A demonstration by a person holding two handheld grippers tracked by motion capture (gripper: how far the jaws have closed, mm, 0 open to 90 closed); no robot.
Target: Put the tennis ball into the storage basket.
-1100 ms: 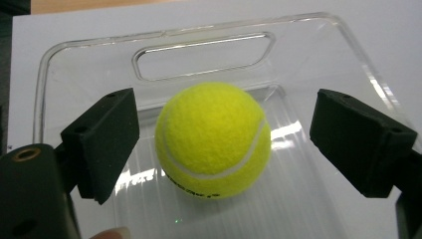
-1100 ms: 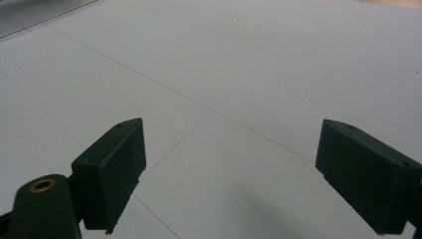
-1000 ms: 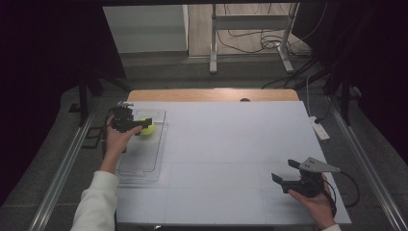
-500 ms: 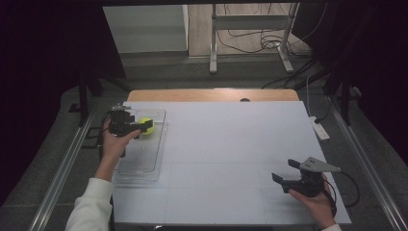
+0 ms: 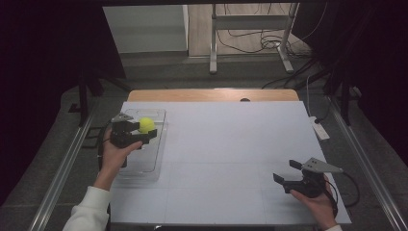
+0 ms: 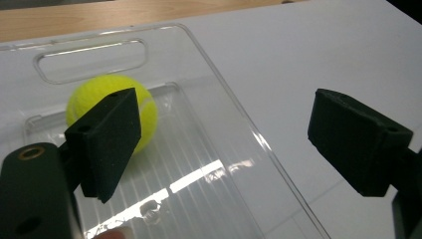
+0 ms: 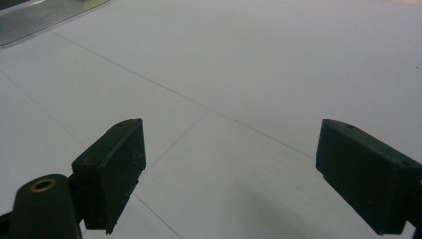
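Felt-covered ball (image 6: 110, 110): yellow, probably light and springy with a grippy nap; best pinched across its middle.
Ball spot: lying in the clear plastic tray (image 5: 158, 139), at the handle end.
Left gripper (image 5: 145, 136): jaws spread, nothing pinched, held above the tray.
Right gripper (image 5: 286, 174): jaws spread, empty, well apart from the tray.
Table (image 5: 231, 144): flat white, smooth; dark room behind the tray.

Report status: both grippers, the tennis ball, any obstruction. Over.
Left gripper open, above the clear tray, holding nothing. Right gripper open over bare white table. Tennis ball resting in tray's far end. No obstruction.
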